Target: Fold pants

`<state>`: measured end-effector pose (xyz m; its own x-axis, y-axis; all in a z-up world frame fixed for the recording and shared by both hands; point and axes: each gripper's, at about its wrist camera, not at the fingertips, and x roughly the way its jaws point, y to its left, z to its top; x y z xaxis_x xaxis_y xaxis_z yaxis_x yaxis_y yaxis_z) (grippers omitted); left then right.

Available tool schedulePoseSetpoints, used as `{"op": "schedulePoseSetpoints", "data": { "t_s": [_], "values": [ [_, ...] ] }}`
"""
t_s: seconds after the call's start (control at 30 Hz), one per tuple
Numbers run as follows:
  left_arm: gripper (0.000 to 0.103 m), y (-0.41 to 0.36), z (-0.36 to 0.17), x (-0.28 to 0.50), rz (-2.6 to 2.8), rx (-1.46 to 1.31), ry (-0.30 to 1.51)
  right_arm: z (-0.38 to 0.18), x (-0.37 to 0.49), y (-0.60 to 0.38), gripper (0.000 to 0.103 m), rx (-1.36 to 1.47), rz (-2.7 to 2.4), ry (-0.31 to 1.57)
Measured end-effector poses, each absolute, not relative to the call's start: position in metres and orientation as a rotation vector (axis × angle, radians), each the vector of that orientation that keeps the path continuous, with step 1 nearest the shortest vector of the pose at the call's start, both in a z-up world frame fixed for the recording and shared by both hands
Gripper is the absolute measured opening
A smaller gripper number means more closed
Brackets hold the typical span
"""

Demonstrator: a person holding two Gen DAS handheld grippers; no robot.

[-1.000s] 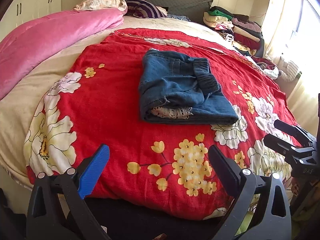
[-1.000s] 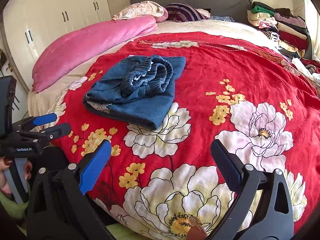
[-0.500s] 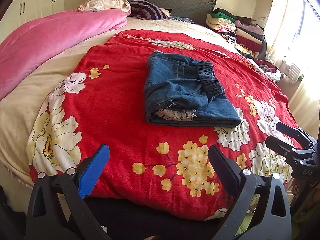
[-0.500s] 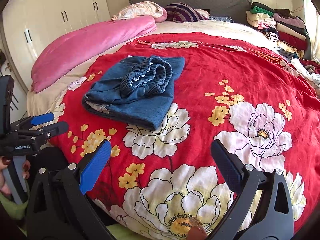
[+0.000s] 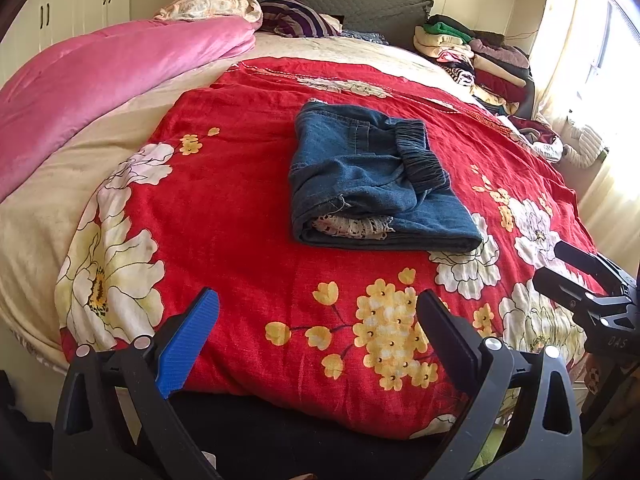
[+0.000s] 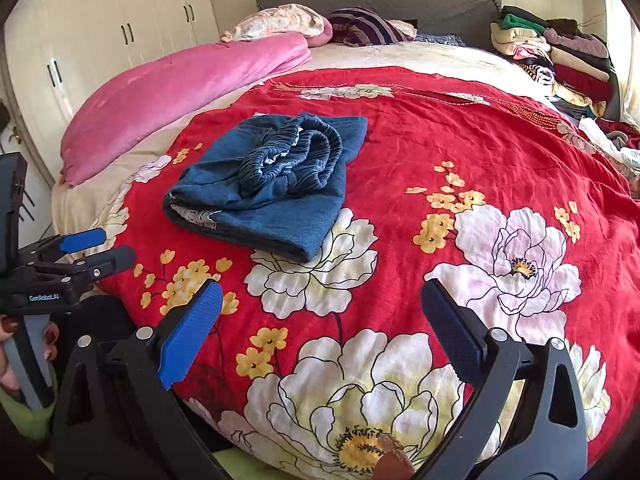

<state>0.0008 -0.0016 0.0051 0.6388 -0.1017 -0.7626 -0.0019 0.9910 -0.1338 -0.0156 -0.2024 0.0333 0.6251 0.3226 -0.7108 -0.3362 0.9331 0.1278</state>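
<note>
The blue denim pants lie folded in a thick bundle on the red floral blanket, elastic waistband on top; they also show in the right wrist view. My left gripper is open and empty, held back at the near edge of the bed, well short of the pants. My right gripper is open and empty, also back at the bed's edge, to the right of the pants. Each gripper shows at the side of the other's view, the right one and the left one.
A pink duvet lies along the left side of the bed. Pillows rest at the grey headboard. A pile of folded clothes stands at the far right by the window. White wardrobes line the left wall.
Both grippers have shifted only slightly; the view has drifted a little. The pants have not moved and both grippers stay open.
</note>
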Motion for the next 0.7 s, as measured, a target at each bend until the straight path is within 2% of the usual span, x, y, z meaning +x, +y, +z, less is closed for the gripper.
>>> {"op": "schedulePoseSetpoints", "data": {
  "t_s": [0.7],
  "values": [
    [0.099, -0.0017, 0.0083, -0.0013, -0.068, -0.124, 0.880, 0.0362, -0.0160, -0.2030, 0.094, -0.031, 0.374, 0.808]
  ]
}}
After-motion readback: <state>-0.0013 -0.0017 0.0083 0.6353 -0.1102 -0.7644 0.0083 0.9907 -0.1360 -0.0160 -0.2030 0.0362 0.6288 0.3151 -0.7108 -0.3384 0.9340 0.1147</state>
